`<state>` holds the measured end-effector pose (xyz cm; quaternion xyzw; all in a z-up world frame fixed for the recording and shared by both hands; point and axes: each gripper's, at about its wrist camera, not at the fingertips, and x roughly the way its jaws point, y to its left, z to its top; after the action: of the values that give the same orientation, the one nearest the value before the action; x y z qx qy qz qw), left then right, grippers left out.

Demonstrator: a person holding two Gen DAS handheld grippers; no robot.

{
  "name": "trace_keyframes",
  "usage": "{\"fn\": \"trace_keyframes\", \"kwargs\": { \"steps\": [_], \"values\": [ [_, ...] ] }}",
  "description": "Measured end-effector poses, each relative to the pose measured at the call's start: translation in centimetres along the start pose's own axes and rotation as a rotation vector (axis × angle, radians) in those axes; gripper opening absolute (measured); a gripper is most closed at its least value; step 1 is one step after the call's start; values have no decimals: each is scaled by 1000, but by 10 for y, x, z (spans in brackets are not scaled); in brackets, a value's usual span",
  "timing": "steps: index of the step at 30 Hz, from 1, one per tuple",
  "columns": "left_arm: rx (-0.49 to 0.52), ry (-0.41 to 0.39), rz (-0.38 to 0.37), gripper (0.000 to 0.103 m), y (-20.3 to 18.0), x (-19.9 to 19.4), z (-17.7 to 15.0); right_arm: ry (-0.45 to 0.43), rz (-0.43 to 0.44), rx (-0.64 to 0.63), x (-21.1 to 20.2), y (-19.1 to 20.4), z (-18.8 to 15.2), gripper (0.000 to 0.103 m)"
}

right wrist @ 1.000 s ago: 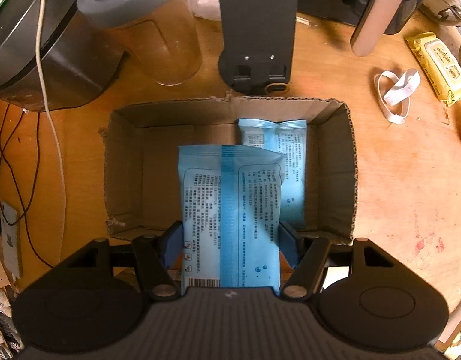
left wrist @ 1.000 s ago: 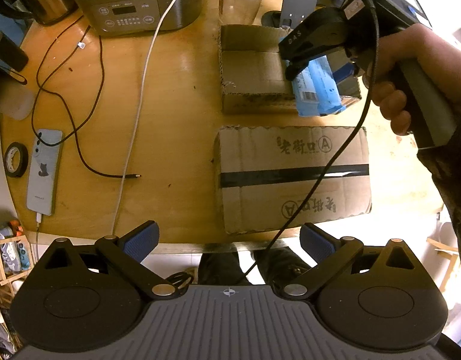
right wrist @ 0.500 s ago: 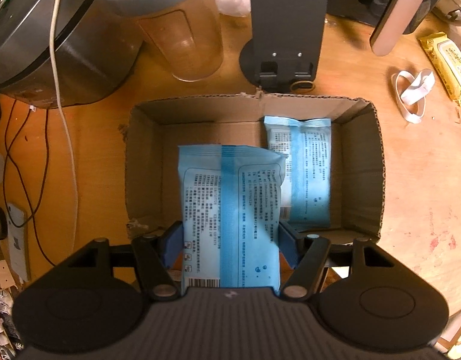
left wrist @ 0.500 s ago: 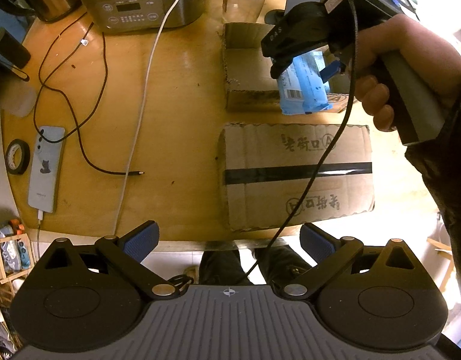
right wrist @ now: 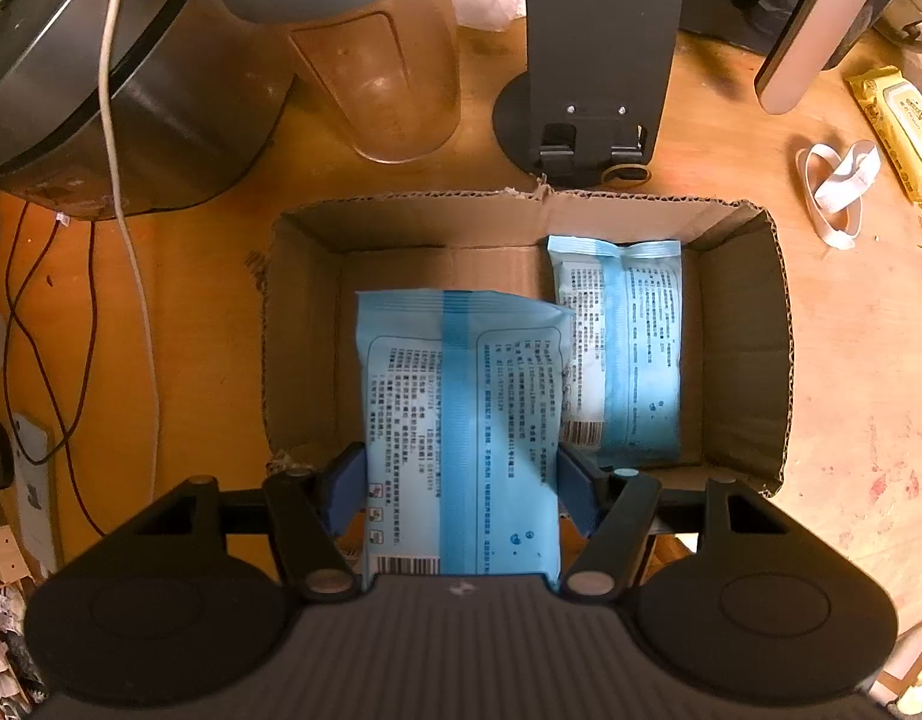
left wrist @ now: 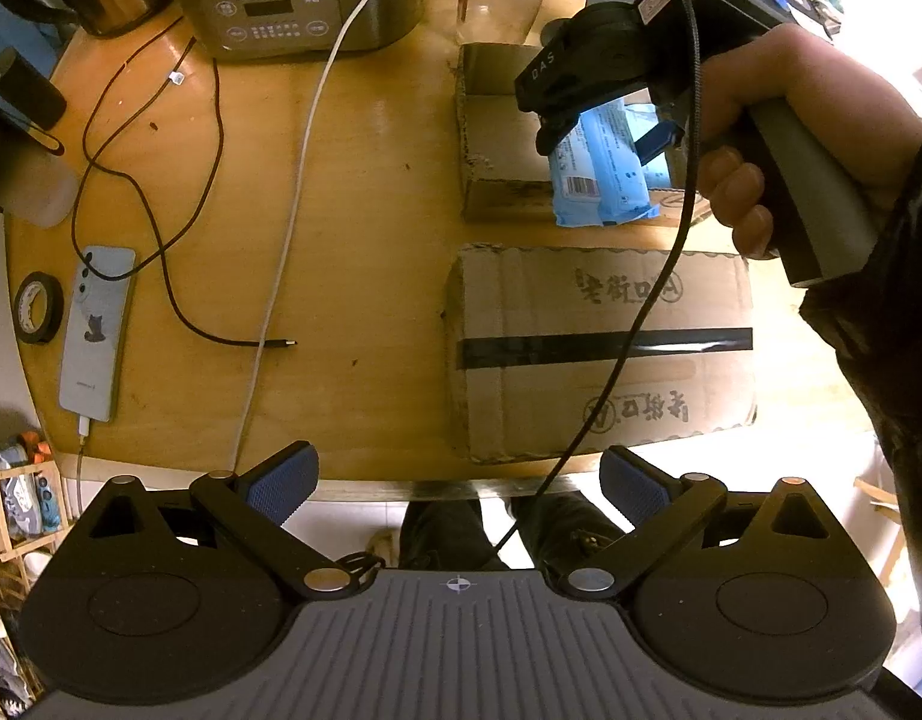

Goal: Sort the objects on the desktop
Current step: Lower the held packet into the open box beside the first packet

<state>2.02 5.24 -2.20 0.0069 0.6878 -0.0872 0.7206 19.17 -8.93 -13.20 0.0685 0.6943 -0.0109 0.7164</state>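
Above the open carton, my right gripper pinches a blue packet; releasing crooked could land it on the packed one. Left gripper spread, idle.

The right gripper points forward and down, its blue pads pressed against both sides of a blue packet, gripping it. From the left wrist view, the person's right hand wraps the handle, with the dark sleeve trailing toward the body. The left gripper sits low and back, level, its jaws spread wide with nothing between them.
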Motion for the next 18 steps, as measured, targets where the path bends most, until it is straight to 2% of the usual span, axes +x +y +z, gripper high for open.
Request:
{"fn": "trace_keyframes", "kwargs": {
  "steps": [18],
  "values": [
    [-1, 8, 3, 103, 0, 3, 7, -3, -3, -2, 2, -6, 19, 65]
  ]
}}
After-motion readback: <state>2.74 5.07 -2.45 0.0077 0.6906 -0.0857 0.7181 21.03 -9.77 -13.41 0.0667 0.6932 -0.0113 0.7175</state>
